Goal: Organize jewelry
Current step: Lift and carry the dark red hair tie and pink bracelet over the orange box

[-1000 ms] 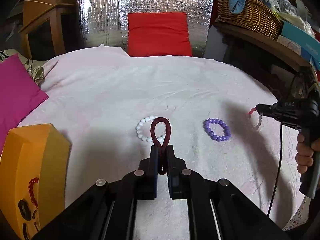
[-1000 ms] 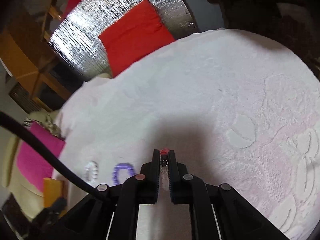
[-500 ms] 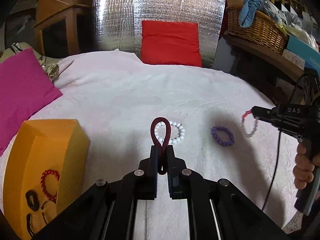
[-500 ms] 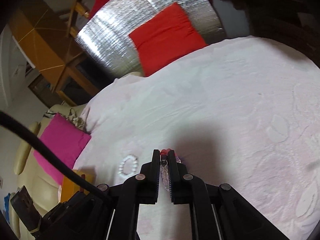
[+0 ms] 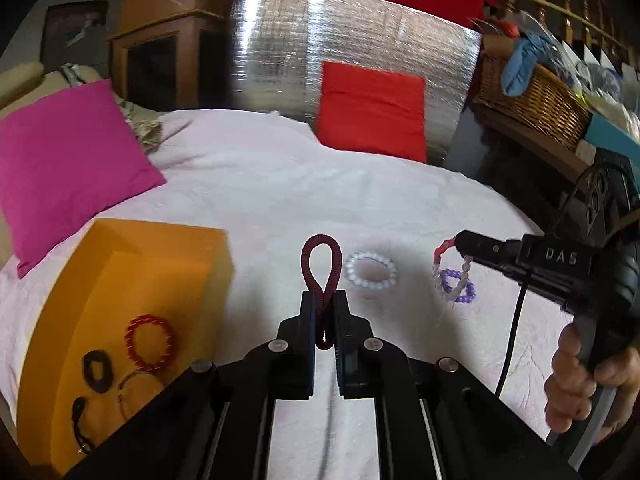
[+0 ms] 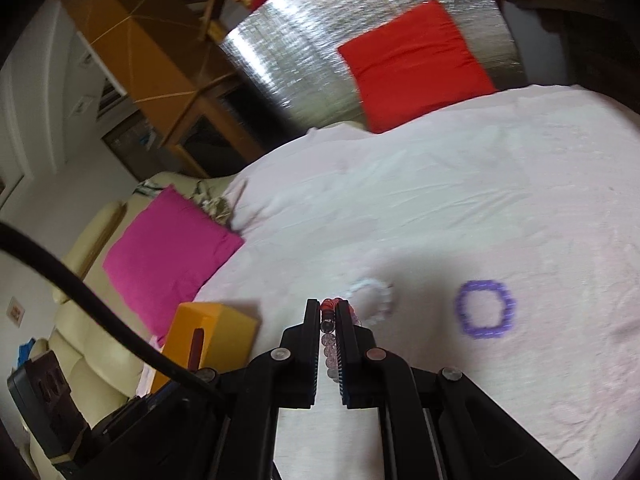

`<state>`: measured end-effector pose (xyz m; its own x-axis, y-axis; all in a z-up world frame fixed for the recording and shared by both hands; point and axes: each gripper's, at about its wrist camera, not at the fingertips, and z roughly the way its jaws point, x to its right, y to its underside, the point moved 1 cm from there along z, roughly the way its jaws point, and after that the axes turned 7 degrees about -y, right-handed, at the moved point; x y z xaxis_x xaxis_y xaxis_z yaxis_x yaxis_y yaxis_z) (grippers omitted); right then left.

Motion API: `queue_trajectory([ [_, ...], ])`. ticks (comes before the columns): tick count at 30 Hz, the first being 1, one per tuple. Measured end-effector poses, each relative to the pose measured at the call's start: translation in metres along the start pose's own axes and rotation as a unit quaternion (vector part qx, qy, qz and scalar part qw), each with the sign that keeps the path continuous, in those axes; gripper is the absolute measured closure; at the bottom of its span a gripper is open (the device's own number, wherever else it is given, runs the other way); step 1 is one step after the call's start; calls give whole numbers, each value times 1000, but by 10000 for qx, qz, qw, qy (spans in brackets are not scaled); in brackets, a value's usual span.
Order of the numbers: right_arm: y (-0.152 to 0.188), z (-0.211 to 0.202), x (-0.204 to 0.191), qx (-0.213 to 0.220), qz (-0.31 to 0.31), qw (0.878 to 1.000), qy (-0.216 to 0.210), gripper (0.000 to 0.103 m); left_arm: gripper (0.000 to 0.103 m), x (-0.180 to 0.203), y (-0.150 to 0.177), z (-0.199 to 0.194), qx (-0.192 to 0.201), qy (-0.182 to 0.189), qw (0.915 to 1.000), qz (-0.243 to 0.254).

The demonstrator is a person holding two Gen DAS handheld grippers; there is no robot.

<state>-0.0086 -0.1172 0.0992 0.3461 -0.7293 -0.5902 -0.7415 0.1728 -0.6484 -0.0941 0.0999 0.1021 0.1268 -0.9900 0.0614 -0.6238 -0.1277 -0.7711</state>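
My left gripper is shut on a dark red coiled band, whose loop sticks out past the fingertips above the bed. My right gripper is shut on a clear and red bead bracelet; in the left wrist view that bracelet dangles from the right gripper over the purple one. A white bead bracelet and a purple bead bracelet lie on the pale pink bedcover. An orange box at the left holds a red bead bracelet and dark pieces.
A magenta cushion lies at the left, a red cushion leans on a silver foil panel at the back. A wicker basket sits on a shelf at the right. A hand grips the right tool's handle.
Both grippers have swung left toward the orange box, each keeping hold of its piece. The box now shows more fully, and the white and purple bracelets have slid to the right in view.
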Motion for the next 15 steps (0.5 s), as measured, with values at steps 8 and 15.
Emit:
queue_trajectory([
  [8,25,27,-57,-286,-346,9978,-494,95,94,-67,12,-26,55,-502,9971,-571],
  [15,52,42,-112,-609,-685,9903,-1048,95,95,-137,33,-55,-9,-1184,9877,-1017],
])
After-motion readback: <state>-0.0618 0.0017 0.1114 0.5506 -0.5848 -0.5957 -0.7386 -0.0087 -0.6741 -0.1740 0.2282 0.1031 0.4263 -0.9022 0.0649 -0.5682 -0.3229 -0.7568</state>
